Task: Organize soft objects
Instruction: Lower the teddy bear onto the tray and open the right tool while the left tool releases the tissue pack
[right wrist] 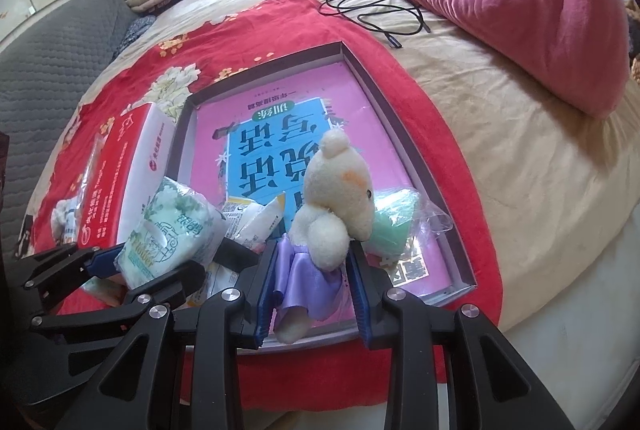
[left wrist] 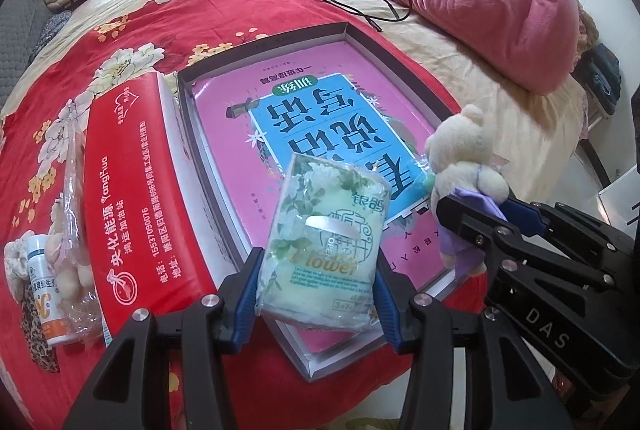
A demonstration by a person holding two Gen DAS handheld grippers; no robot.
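Left tool [left wrist: 316,294] pinches a pack of tissues [left wrist: 324,250] by its sides, jaws partly spread to its width. My right tool [right wrist: 312,294] clamps a plush toy [right wrist: 332,205] at its purple skirt. Both hang low over the shallow box [left wrist: 184,109] on the bed's red cloth [left wrist: 160,13], near end. Step in hand, I judge: placing soft items into the box. Next: lower onto the pink book [left wrist: 304,117], spread jaws, avoiding the bagged green item [right wrist: 394,226] beside the plush.
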